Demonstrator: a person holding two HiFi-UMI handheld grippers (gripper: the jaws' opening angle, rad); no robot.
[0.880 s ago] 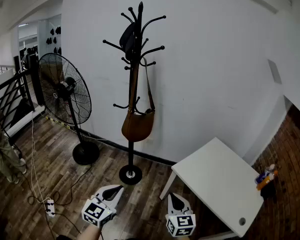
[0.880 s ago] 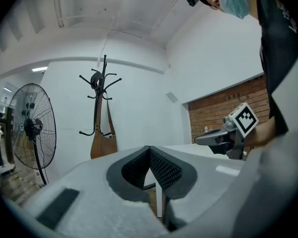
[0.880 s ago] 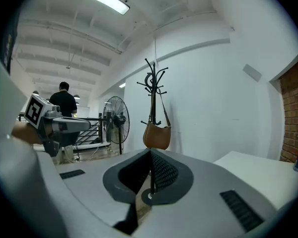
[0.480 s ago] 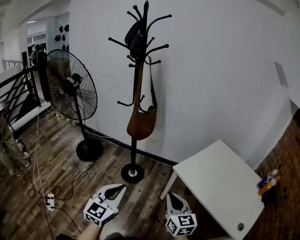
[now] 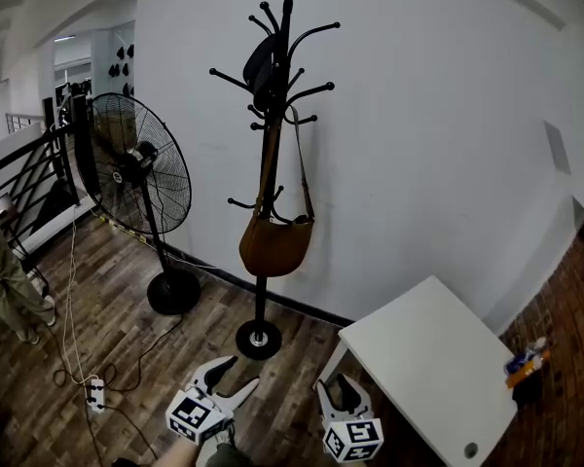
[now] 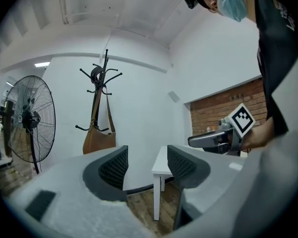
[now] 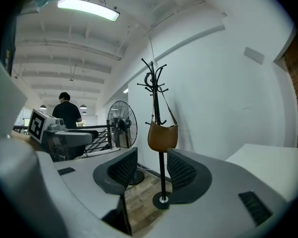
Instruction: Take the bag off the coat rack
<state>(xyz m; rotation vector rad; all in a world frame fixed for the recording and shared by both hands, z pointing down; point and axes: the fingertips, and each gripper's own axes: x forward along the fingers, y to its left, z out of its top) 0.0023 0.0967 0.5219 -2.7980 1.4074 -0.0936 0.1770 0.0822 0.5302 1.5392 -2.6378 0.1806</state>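
A brown shoulder bag point(image 5: 274, 246) hangs by its strap from an upper hook of the black coat rack point(image 5: 273, 86), which stands against the white wall. Both grippers are low in the head view, well short of the rack. My left gripper point(image 5: 229, 377) is open with nothing between its fingers. My right gripper point(image 5: 333, 389) is open and empty too. Past the left gripper's jaws point(image 6: 146, 165), the bag point(image 6: 98, 141) is far off to the left. The right gripper point(image 7: 151, 170) points level at the rack pole, with the bag point(image 7: 162, 136) above the gap.
A big standing fan point(image 5: 141, 163) is left of the rack, with cables and a power strip point(image 5: 95, 392) on the wooden floor. A white table point(image 5: 428, 358) stands at the right beside a brick wall. A person point(image 5: 0, 280) stands by a railing at far left.
The rack and bag have shifted slightly in the head view and look a little nearer. The left gripper's fingers now show spread apart. The bag hangs as before.
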